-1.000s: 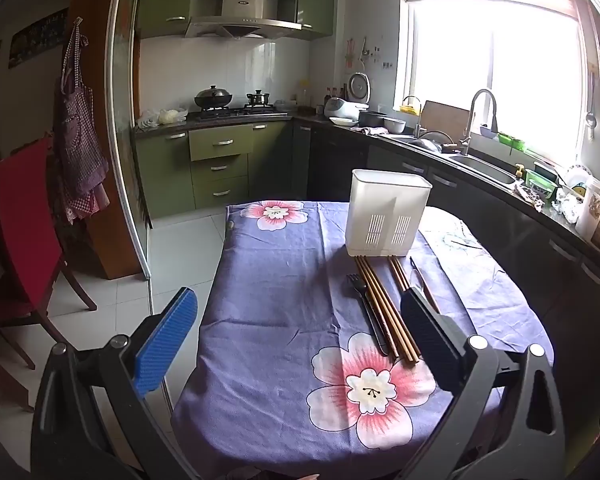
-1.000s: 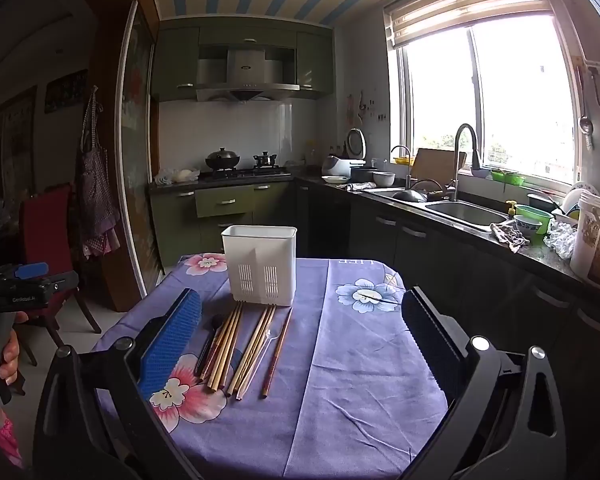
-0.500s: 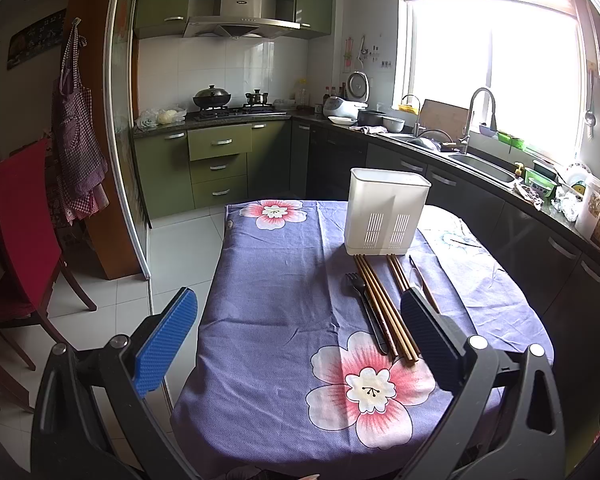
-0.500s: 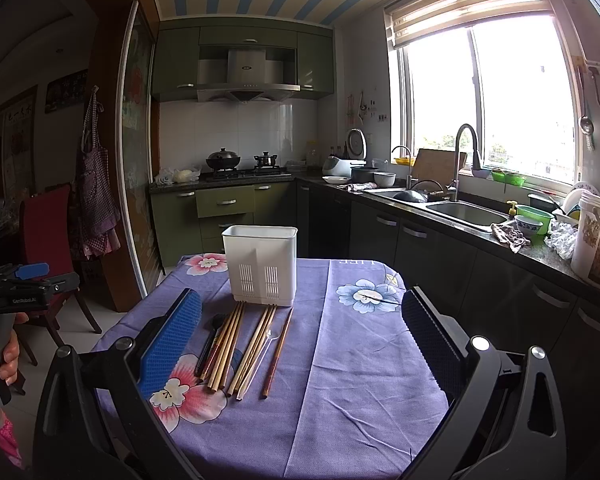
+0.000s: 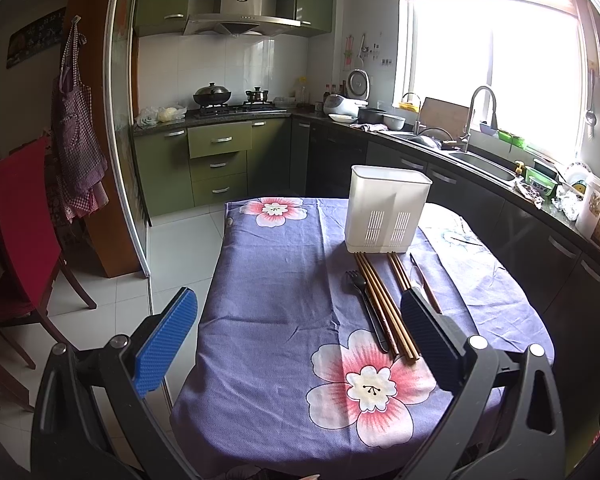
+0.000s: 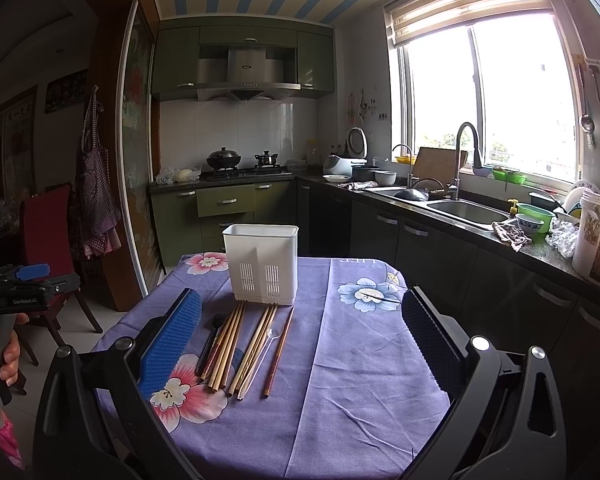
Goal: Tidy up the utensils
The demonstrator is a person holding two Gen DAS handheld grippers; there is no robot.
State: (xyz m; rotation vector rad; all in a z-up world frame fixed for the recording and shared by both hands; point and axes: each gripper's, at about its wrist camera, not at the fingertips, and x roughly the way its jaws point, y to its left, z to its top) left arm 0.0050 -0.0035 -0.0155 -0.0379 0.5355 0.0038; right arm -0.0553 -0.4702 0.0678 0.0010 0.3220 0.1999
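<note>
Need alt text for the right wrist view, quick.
Open right gripper hovers over a purple floral tablecloth where chopsticks and a black fork lie before an upright white utensil holder; kitchen behind.

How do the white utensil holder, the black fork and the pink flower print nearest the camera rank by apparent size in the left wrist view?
1. Pink flower print, largest, though it lies nearest the camera, which inflates it.
2. White utensil holder, farther back, so likely bigger than it looks.
3. Black fork, long but thin, clearly smallest in area.
</note>
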